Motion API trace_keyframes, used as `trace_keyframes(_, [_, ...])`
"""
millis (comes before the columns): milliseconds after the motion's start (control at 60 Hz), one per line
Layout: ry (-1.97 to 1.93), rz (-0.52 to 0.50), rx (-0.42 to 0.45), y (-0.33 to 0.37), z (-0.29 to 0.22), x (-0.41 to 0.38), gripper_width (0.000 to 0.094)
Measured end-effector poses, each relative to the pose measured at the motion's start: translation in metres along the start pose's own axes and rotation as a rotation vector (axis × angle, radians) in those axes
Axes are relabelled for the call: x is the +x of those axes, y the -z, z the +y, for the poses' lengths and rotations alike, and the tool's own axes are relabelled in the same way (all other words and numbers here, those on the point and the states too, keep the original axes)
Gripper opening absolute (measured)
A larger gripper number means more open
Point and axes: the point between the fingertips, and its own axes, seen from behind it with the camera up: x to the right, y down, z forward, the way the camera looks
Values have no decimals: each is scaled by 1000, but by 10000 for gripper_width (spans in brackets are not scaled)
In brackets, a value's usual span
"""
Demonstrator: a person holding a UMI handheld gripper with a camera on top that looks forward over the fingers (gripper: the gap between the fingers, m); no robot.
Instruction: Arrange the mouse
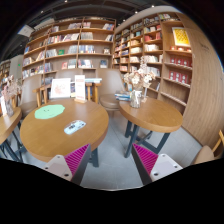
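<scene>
A small white and grey object, probably the mouse [75, 126], lies near the front edge of a round wooden table [60, 140], ahead and to the left of my fingers. A round green mat [48, 112] lies on the same table, behind and to the left of the mouse. My gripper [112, 162] is open and empty, held well back from the table above the grey floor. Its magenta pads [77, 157] stand wide apart with nothing between them.
A second wooden table [155, 112] stands ahead to the right with a glass vase of flowers [135, 97]. Wooden chairs [62, 92] stand behind the left table. Bookshelves [75, 45] line the back and right walls. Grey floor [112, 140] runs between the tables.
</scene>
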Motion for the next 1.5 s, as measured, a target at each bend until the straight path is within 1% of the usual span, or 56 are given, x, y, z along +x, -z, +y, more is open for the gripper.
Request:
trace_keyframes(250, [49,-54,0,-14,6,-34,841])
trace_keyframes(567, [107,-173,-24,-23,22,-107,842])
trace_keyframes(767, [151,-245,-7,-29,22,-143,846])
trace_keyframes(950, [164,-269,-6,-43,17,-165,844])
trace_keyframes(1083, [179,-272,-11,-67,16,-172,846])
trace_keyframes(1300, [169,-287,-69,-106,17,-191,844])
trace_keyframes(1500, [139,-295,-105,-147,2,-204,850])
